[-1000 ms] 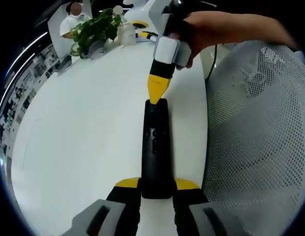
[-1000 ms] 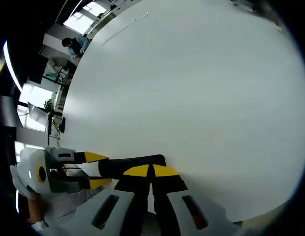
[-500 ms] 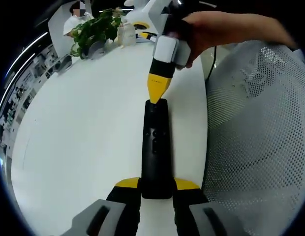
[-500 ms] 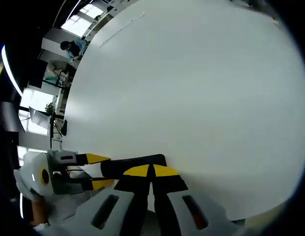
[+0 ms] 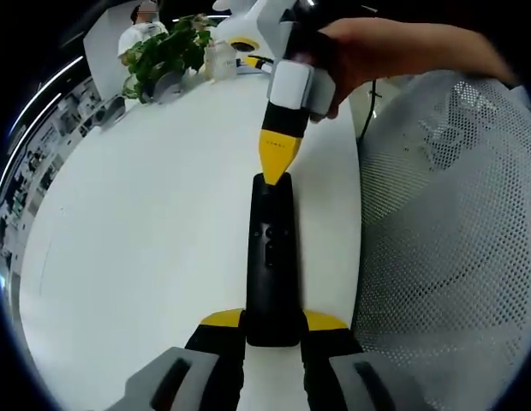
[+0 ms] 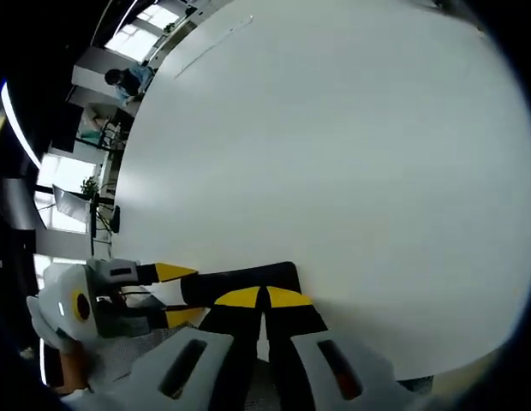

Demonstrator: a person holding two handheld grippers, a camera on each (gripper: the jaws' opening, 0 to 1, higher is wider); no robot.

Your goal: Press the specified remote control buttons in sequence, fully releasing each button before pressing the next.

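Note:
A long black remote control (image 5: 272, 257) lies on the white table (image 5: 146, 214), its near end clamped between the yellow-tipped jaws of my left gripper (image 5: 272, 321). My right gripper (image 5: 273, 167), held by a hand, comes down from above with its yellow tips shut together and resting on the remote's far end. Small buttons show near the remote's middle. In the right gripper view my right gripper (image 6: 265, 298) is shut, its tips on the remote (image 6: 240, 282), and the left gripper (image 6: 176, 295) grips the remote from the left.
The table edge runs just right of the remote, beside a white mesh chair (image 5: 445, 240). A potted plant (image 5: 167, 51) and a clear bottle (image 5: 218, 56) stand at the far end. A person (image 5: 141, 26) is in the background.
The right gripper's shut tips have shifted very slightly along the remote's far end. The left gripper and the remote have stayed put.

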